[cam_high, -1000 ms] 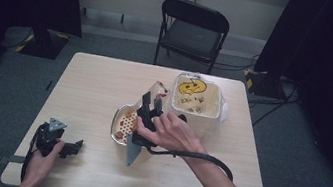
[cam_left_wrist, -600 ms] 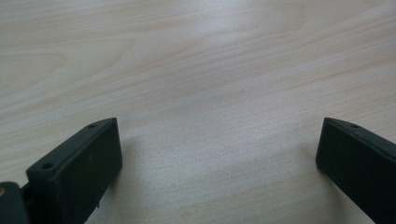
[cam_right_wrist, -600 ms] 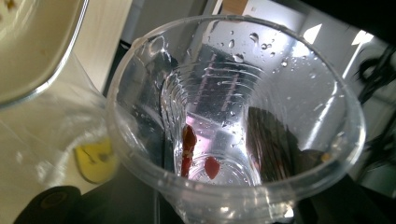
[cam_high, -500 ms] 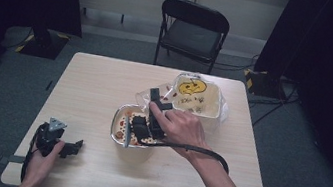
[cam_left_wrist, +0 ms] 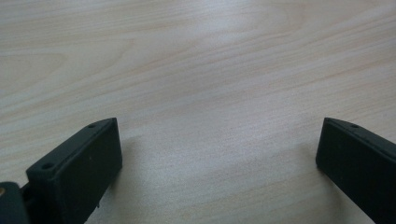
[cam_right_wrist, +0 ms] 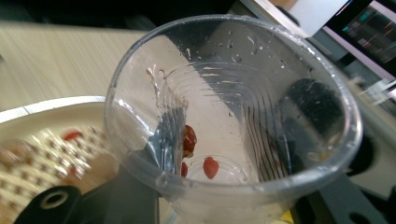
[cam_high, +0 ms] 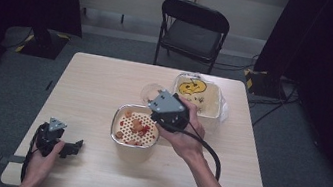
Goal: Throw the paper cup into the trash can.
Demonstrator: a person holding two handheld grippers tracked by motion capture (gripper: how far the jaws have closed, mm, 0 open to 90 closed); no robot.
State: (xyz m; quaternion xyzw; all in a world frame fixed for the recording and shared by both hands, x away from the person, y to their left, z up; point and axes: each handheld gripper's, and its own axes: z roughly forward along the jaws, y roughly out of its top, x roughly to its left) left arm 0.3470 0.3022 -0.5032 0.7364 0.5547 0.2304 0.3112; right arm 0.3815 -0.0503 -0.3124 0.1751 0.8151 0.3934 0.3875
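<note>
Gripping a clear ribbed plastic cup (cam_right_wrist: 233, 121), the right gripper (cam_high: 168, 110) has 1 black jaw on each side of the cup wall. A few small red pieces (cam_right_wrist: 189, 138) cling to the cup's inside near its base, between the jaws. Just beside the jaws stands a round metal bowl with a perforated cream insert (cam_high: 119, 114) carrying more red pieces. Behind the jaws sits a cream rectangular tub (cam_high: 215, 101). The left gripper (cam_high: 57, 144) rests on the light wooden table (cam_left_wrist: 196, 70), jaws spread wide with bare wood between them.
</note>
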